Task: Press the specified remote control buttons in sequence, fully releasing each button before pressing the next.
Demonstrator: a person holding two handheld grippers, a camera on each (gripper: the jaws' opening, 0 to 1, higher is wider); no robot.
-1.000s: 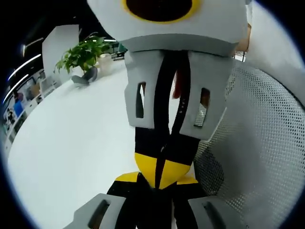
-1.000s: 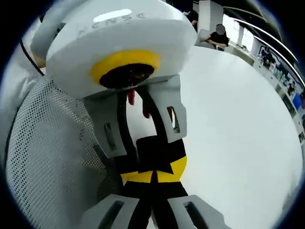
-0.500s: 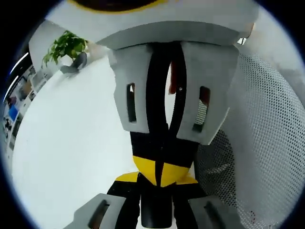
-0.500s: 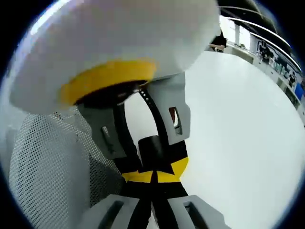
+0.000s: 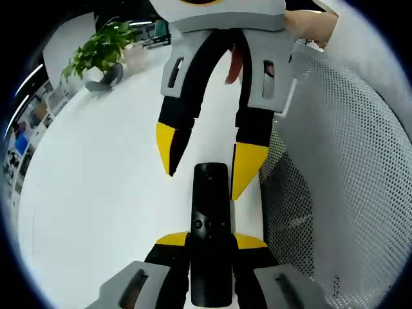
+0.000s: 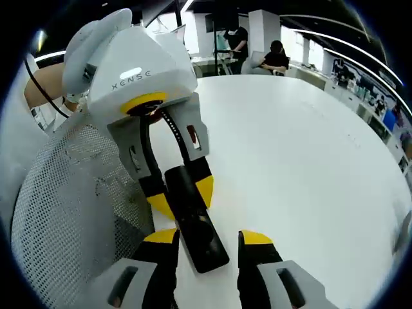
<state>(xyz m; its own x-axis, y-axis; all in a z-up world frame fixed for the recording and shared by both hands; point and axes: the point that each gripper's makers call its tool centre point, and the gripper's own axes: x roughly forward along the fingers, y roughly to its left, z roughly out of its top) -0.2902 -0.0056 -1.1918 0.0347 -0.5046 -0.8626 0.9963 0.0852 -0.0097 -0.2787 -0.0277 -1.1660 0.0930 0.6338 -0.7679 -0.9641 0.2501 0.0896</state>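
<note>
Remote control (image 5: 210, 239), black and slim, clamped between the yellow-tipped jaws of the left hand-held gripper (image 5: 210, 241), lying along them over the white desk (image 5: 96, 193). Right hand-held gripper (image 6: 207, 238) released, jaws spread either side of the remote's far end. Mesh chair back (image 5: 347, 193) just beside both. Potted plant (image 5: 100, 55) far across the desk.

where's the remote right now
The black remote is clamped in the left gripper over the white table, its far end between the open right gripper tips, beside a mesh chair back.
</note>
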